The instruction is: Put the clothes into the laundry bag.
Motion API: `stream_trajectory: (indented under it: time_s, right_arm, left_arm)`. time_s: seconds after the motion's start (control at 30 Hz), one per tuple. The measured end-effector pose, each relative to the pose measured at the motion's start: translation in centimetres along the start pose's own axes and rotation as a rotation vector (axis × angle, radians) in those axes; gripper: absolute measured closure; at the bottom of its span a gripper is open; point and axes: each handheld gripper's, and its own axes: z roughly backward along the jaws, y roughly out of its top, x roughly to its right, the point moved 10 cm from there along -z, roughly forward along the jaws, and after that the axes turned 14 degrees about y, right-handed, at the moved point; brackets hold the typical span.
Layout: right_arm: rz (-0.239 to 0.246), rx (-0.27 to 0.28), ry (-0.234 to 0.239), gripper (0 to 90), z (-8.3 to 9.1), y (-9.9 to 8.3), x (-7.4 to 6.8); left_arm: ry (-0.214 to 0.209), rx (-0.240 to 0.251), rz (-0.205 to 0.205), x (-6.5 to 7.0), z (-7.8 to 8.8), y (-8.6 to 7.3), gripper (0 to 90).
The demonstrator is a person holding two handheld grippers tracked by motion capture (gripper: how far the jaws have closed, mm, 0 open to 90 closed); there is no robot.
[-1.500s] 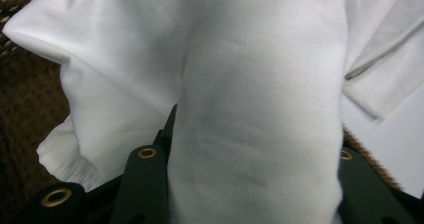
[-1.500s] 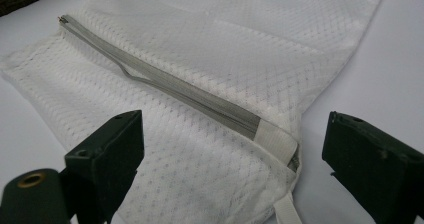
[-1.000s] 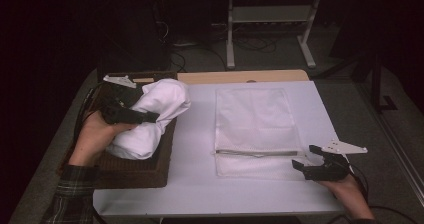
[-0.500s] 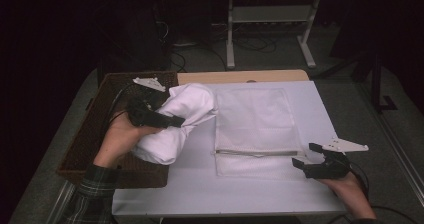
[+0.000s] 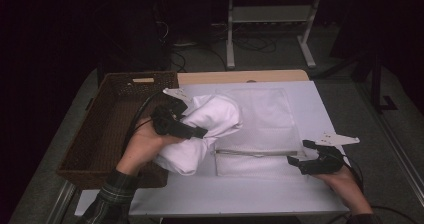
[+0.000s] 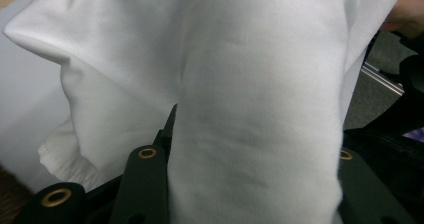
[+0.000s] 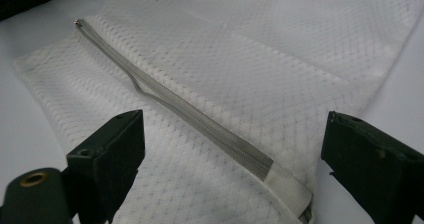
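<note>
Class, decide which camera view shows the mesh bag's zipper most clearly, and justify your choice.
The right gripper view: the zipper runs close and sharp across the mesh bag, between open jaws. The high view shows it as a thin line. In the left gripper view, white cloth fills the frame.

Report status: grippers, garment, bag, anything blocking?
Left gripper shut on white garment, beside wicker basket. Right gripper open at mesh laundry bag, zipper end. Nothing blocking.
</note>
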Motion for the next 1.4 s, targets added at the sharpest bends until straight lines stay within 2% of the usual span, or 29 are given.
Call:
stream_trajectory:
  time_s: [0.03, 0.07, 0.2, 0.23, 0.37, 0.43, 0.47, 0.53, 0.67, 0.77, 0.8, 0.87, 0.97, 1.03, 1.07, 1.1, 1.17, 1.23, 1.4]
  right_arm:
    - [0.006, -0.003, 0.002, 9.9, -0.1, 0.1, 0.0]
    - [0.006, -0.003, 0.002, 9.9, -0.1, 0.1, 0.0]
    - [0.015, -0.012, 0.019, 13.7, -0.1, 0.7, 0.0]
    - [0.016, -0.010, 0.023, 14.7, -0.1, 0.8, 0.0]
    - [0.025, -0.014, 0.042, 16.8, -0.2, 1.3, 0.2]
    - [0.026, -0.015, 0.048, 16.8, -0.2, 1.3, 0.2]
    - [0.026, -0.015, 0.048, 16.8, -0.2, 1.3, 0.2]
    - [0.029, -0.026, 0.063, 17.2, -0.5, 1.3, 0.3]
    - [0.038, -0.042, 0.084, 21.3, -0.8, 1.3, 0.2]
    - [0.045, -0.050, 0.091, 21.4, -0.9, 1.5, 0.1]
    - [0.045, -0.050, 0.091, 21.8, -0.9, 1.5, 0.1]
    - [0.057, -0.045, 0.101, 28.5, -1.0, 2.2, 0.3]
    - [0.051, -0.036, 0.118, 33.7, -1.0, 2.7, 0.3]
    - [0.053, -0.042, 0.120, 33.7, -1.0, 2.8, 0.3]
    - [0.053, -0.042, 0.120, 35.7, -1.0, 2.8, 0.3]
    - [0.074, -0.036, 0.141, 44.9, -1.1, 3.5, -0.1]
    - [0.076, -0.036, 0.150, 47.9, -1.2, 3.7, -0.3]
    - [0.082, -0.033, 0.191, 57.8, -1.7, 4.3, -0.7]
    - [0.097, -0.046, 0.219, 63.4, -2.5, 4.6, -1.1]
  left_arm:
    - [0.000, 0.000, 0.000, 0.0, 0.0, 0.0, 56.4]
    - [-0.019, 0.002, -0.005, 1.1, -0.7, 0.1, 56.4]
    - [-0.022, -0.001, -0.016, 1.8, -1.3, 0.1, 56.4]
    - [-0.033, -0.005, -0.026, 2.6, -1.9, -0.1, 56.4]
    - [-0.052, -0.016, -0.031, 3.8, -3.1, -0.7, 56.4]
    - [-0.052, -0.016, -0.031, 3.8, -3.1, -0.7, 56.4]
    - [-0.061, -0.028, -0.048, 4.7, -3.9, -1.1, 56.4]
    - [-0.065, -0.036, -0.057, 5.2, -4.5, -1.4, 56.4]
    - [-0.084, -0.048, -0.069, 6.3, -5.5, -2.1, 56.3]
    - [-0.084, -0.050, -0.072, 6.4, -5.7, -2.3, 56.3]
    - [-0.094, -0.060, -0.082, 6.8, -6.4, -3.0, 56.3]
    - [-0.100, -0.069, -0.087, 7.1, -6.8, -3.5, 56.2]
    - [-0.107, -0.079, -0.092, 7.5, -7.3, -4.4, 56.2]
    - [-0.107, -0.079, -0.092, 7.5, -7.3, -4.4, 56.2]
    - [-0.108, -0.094, -0.096, 7.8, -7.9, -5.5, 56.2]
    - [-0.107, -0.098, -0.098, 7.8, -8.1, -5.8, 56.1]
    - [-0.108, -0.109, -0.097, 7.9, -8.4, -6.3, 56.1]
    - [-0.109, -0.114, -0.104, 7.9, -8.7, -6.8, 56.1]
    - [-0.119, -0.120, -0.113, 8.3, -9.3, -7.8, 56.1]
